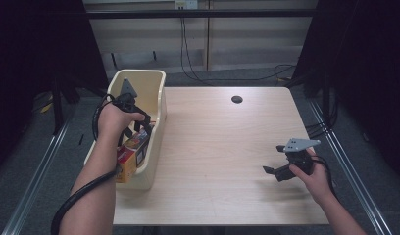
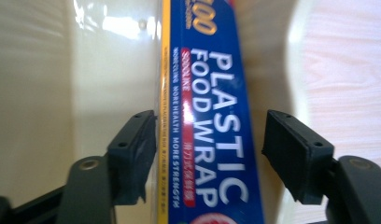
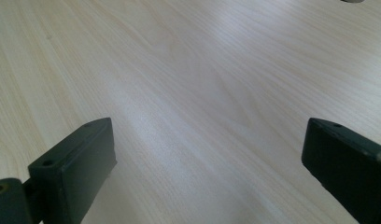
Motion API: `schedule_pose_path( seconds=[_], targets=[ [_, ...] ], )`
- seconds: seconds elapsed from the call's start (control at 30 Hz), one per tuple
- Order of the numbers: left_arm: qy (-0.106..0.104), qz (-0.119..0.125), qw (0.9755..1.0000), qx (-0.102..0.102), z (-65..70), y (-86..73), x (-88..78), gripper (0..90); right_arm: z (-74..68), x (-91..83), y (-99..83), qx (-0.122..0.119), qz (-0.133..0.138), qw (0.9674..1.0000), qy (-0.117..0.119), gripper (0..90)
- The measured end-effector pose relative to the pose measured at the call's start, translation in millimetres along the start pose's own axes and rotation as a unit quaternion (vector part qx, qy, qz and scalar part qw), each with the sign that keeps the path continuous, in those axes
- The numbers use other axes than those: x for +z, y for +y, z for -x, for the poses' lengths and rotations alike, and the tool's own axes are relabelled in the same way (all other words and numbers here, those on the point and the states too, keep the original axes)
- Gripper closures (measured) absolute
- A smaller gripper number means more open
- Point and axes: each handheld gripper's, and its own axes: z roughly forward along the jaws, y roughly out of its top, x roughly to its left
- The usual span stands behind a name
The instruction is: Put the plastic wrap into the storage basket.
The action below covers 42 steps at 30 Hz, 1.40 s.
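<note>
The left claw is hanging inside the cream bin with jaws parted, straddling the blue plastic wrap box, one jaw touching its yellow edge, the other apart. The box's long axis is running straight away between the jaws. The right claw is gaping wide over bare bench.

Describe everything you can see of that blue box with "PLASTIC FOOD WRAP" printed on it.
The long blue plastic-wrap box carries white lettering, a yellow edge strip and a red band of small print. It lies inside the cream plastic bin at the table's left side. The left gripper straddles it, one jaw against its yellow edge, the other apart.
</note>
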Motion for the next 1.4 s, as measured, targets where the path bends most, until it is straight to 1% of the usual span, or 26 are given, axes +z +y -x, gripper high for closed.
schedule_pose_path(
  seconds=[0.07, 0.1, 0.17, 0.23, 0.27, 0.3, 0.37, 0.4, 0.5, 0.57, 0.7, 0.77, 0.83, 0.87, 0.9, 0.97, 1.07, 1.13, 1.23, 1.27, 1.3, 1.33, 1.4],
  targets=[
    [0.003, 0.008, 1.0000, 0.003, 2.0, -0.1, -5.4, 29.8, -0.5, -0.1, 0.4, 0.000, 0.001, 1.0000, -0.002, 2.4],
    [0.004, 0.015, 0.9999, 0.004, 3.8, -0.3, -9.0, 28.5, -0.6, -0.3, 0.5, -0.001, 0.001, 1.0000, -0.005, 2.4],
    [0.001, 0.022, 0.9996, 0.014, 7.7, -0.7, -14.7, 26.4, -0.6, -0.7, 0.4, -0.001, 0.002, 1.0000, -0.004, 2.4],
    [-0.010, 0.029, 0.9994, 0.014, 12.7, -0.9, -19.4, 24.2, -0.4, -1.4, 0.2, -0.001, 0.002, 1.0000, -0.005, 2.4],
    [-0.011, 0.031, 0.9993, 0.017, 15.4, -1.0, -21.6, 23.3, 0.0, -2.0, -0.2, 0.000, 0.002, 1.0000, -0.001, 2.4],
    [-0.012, 0.034, 0.9991, 0.024, 17.3, -0.8, -23.6, 22.8, -0.1, -2.5, -0.6, 0.001, 0.001, 1.0000, -0.002, 2.4],
    [-0.015, 0.043, 0.9985, 0.030, 21.6, -0.6, -27.2, 21.2, -1.0, -2.8, -1.5, 0.000, 0.001, 1.0000, -0.005, 2.4],
    [-0.014, 0.048, 0.9982, 0.033, 23.4, -0.5, -28.3, 20.5, -1.1, -3.4, -1.6, -0.001, 0.000, 1.0000, -0.003, 2.3],
    [-0.029, 0.054, 0.9971, 0.045, 31.3, -1.2, -31.3, 19.5, -1.8, -5.0, -1.3, 0.000, 0.002, 1.0000, -0.008, 2.3],
    [-0.035, 0.058, 0.9964, 0.051, 36.1, -1.7, -31.2, 18.3, -1.5, -5.6, -0.8, 0.001, 0.004, 1.0000, -0.003, 2.3],
    [-0.048, 0.061, 0.9951, 0.061, 45.5, -2.4, -26.8, 17.8, -2.3, -5.3, 0.0, 0.003, 0.004, 1.0000, -0.006, 2.3],
    [-0.049, 0.062, 0.9942, 0.073, 50.5, -2.6, -24.9, 17.7, -2.8, -5.0, 0.3, 0.001, 0.005, 1.0000, -0.006, 2.3],
    [-0.055, 0.065, 0.9931, 0.081, 55.2, -2.7, -23.7, 17.1, -2.9, -4.7, 0.4, 0.000, 0.005, 1.0000, -0.005, 2.3],
    [-0.056, 0.067, 0.9928, 0.082, 57.0, -2.6, -23.2, 16.6, -2.6, -4.4, 0.5, -0.001, 0.005, 1.0000, -0.004, 2.4],
    [-0.064, 0.068, 0.9918, 0.087, 61.7, -2.2, -22.4, 16.9, -2.8, -4.3, 0.4, 0.000, 0.004, 1.0000, -0.003, 2.4],
    [-0.064, 0.069, 0.9915, 0.090, 63.8, -2.3, -22.1, 16.8, -3.0, -4.3, 0.5, 0.000, 0.004, 1.0000, -0.004, 2.3],
    [-0.067, 0.072, 0.9900, 0.101, 71.6, -2.2, -20.9, 16.4, -3.2, -4.8, 0.7, 0.000, 0.005, 1.0000, -0.005, 2.3],
    [-0.069, 0.071, 0.9895, 0.105, 77.2, -2.6, -20.1, 15.8, -3.2, -4.9, 0.7, -0.001, 0.005, 1.0000, -0.007, 2.3],
    [-0.073, 0.068, 0.9879, 0.119, 84.3, -3.0, -18.4, 15.8, -3.3, -4.7, 0.8, -0.002, 0.005, 1.0000, -0.005, 2.4],
    [-0.078, 0.070, 0.9872, 0.121, 87.0, -3.4, -17.4, 15.7, -3.2, -4.8, 0.9, -0.002, 0.004, 1.0000, -0.002, 2.3],
    [-0.076, 0.071, 0.9865, 0.127, 88.8, -3.4, -16.4, 15.6, -3.3, -4.7, 0.9, -0.002, 0.005, 1.0000, -0.001, 2.3],
    [-0.080, 0.069, 0.9861, 0.129, 91.2, -3.8, -15.3, 15.4, -3.4, -4.7, 1.0, -0.001, 0.005, 1.0000, -0.001, 2.3],
    [-0.081, 0.067, 0.9853, 0.135, 95.1, -4.0, -12.5, 15.4, -3.5, -4.6, 1.0, -0.002, 0.004, 1.0000, -0.002, 2.3]
  ],
)
